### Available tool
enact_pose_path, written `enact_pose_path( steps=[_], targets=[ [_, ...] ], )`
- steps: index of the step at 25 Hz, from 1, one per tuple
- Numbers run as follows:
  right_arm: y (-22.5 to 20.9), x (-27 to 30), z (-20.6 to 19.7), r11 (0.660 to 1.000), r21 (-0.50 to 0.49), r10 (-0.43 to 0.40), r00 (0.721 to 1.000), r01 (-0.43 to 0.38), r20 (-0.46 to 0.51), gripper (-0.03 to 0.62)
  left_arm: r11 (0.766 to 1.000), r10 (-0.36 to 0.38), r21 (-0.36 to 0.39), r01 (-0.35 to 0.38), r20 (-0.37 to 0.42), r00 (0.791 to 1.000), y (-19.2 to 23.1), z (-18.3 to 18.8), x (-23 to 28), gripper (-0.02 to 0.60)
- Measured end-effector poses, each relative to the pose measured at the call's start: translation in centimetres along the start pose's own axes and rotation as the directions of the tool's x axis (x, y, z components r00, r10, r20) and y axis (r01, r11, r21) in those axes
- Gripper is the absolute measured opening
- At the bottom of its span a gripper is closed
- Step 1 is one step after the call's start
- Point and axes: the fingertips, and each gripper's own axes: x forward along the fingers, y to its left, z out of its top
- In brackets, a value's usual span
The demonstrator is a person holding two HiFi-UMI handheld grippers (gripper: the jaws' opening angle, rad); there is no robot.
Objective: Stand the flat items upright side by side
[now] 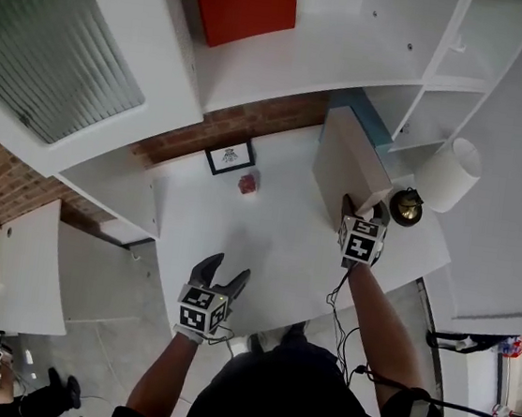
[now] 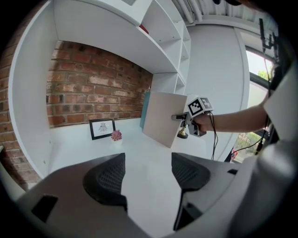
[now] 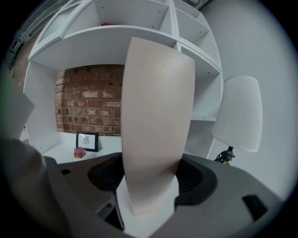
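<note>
**Right tongs holding the book on end, left tongs idle**

The right tongs point(image 3: 150, 179) are clamping a beige book point(image 3: 156, 116) by its near edge. The jaws are standing wide with both pads pressed on the covers, and a white strip is showing low down between them. The book is rising straight ahead of those tongs, on end and tilting a little. Whether its lower edge is resting on the desk point(image 1: 276, 242) I cannot tell.

It is looking stiff, broad and smooth-faced, and probably fairly weighty for its thickness. It is likely to swing or slide if pinched only at a corner. A grip low on the edge, near the middle of its height, should be keeping it from toppling. A teal item point(image 2: 145, 109) is standing just beyond it, and a lamp point(image 3: 237, 114) is sitting off to the tongs' right.

The right forearm is reaching forward, nearly straight. The left tongs point(image 2: 148, 174) are gaping open with nothing between the jaws. They are hovering over the near part of the desk, well apart from the book, with the elbow bent close to the body.
</note>
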Motion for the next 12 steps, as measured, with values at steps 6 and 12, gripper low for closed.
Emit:
enact_pose_path(
  steps=[6,12],
  targets=[
    [0.8,2.9,1.4,1.000,0.000,-0.004,1.000,0.004,0.028,0.324,1.000,0.010,-0.010,-0.010,-0.022,1.000,-0.5,1.0,2.1,0.310],
    [1.6,5.2,2.6,0.999,0.029,-0.026,0.999,0.024,0.044,0.325,0.999,0.027,-0.027,-0.027,-0.021,0.999,-0.4,2.2,3.2,0.310]
  ],
)
